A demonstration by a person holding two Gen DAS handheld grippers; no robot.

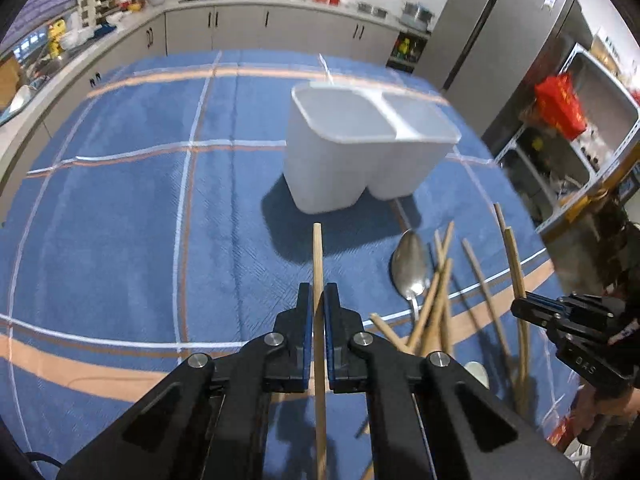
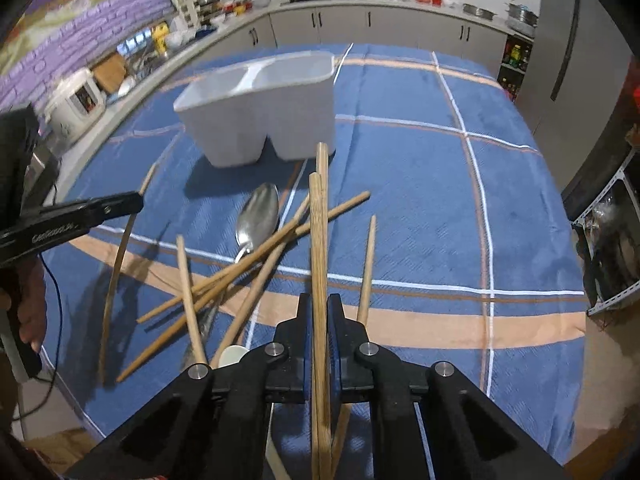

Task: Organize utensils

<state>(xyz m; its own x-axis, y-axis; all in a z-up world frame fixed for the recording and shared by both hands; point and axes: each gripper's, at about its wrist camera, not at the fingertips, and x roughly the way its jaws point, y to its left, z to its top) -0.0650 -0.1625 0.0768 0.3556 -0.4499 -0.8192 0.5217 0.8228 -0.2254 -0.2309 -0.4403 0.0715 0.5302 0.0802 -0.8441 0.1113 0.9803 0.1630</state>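
Note:
A white two-compartment holder [image 1: 360, 148] stands upright on the blue plaid cloth [image 1: 140, 208]; it also shows in the right wrist view [image 2: 264, 108]. My left gripper [image 1: 318, 292] is shut on one wooden chopstick [image 1: 317, 256], held above the cloth and pointing toward the holder. My right gripper [image 2: 319, 304] is shut on two wooden chopsticks [image 2: 318, 220] above the pile. Several loose chopsticks [image 2: 256, 252] and a metal spoon [image 2: 258, 216] lie crossed on the cloth in front of the holder. The spoon also shows in the left wrist view [image 1: 410, 268].
A small white object [image 2: 232, 356] lies among the chopsticks near my right gripper. Kitchen counters and cabinets [image 1: 240, 24] run behind the table. A grey fridge [image 1: 492, 28] and metal shelves [image 1: 580, 128] stand to the right. The cloth's right half [image 2: 460, 200] holds nothing.

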